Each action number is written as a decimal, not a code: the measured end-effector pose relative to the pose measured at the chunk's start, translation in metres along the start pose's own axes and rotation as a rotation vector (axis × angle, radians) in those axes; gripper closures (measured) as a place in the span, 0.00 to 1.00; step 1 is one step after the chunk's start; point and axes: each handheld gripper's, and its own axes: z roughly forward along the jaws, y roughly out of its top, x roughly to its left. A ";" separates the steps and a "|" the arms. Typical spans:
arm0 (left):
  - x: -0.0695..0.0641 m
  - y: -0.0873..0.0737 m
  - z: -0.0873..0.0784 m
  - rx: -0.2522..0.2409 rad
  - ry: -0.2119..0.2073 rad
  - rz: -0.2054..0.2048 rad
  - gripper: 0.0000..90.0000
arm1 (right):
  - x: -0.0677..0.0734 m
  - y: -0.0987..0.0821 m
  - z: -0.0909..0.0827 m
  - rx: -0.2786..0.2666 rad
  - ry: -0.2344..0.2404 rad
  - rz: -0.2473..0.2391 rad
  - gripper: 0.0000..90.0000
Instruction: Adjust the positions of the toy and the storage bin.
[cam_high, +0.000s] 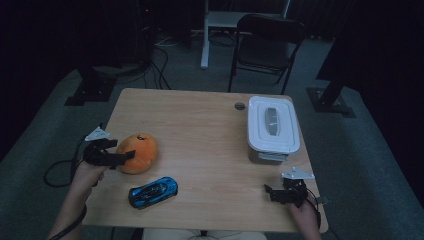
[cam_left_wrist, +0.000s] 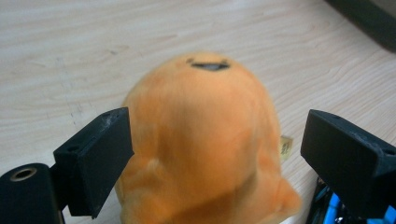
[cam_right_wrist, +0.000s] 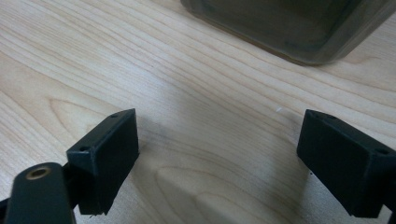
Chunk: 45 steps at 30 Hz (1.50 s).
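Wooden bench (cam_high: 210, 140) carries a lidded white box (cam_high: 272, 127) at the far right, an orange plush toy (cam_high: 139, 152) at the near left and a blue toy car (cam_high: 153, 192) nearer. Left tool (cam_high: 125, 156) stands open around the plush; right tool (cam_high: 270, 192) rests open, empty, near the box.

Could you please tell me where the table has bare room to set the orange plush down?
The widest bare stretch of table lies between the orange plush and the white lidded box, running to the far edge. The near left is crowded: left gripper, plush and blue toy car. The right gripper sits near right.
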 end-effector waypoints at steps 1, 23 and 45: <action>-0.001 0.002 -0.001 0.003 -0.003 -0.002 0.02 | -0.001 0.000 0.000 -0.002 0.007 0.006 0.14; -0.052 0.032 0.033 0.009 -0.061 0.124 0.01 | -0.022 -0.008 -0.024 -0.029 -0.031 0.058 0.15; -0.121 0.061 0.115 0.090 -0.180 0.254 0.01 | -0.050 -0.014 -0.028 -0.037 -0.126 0.135 0.14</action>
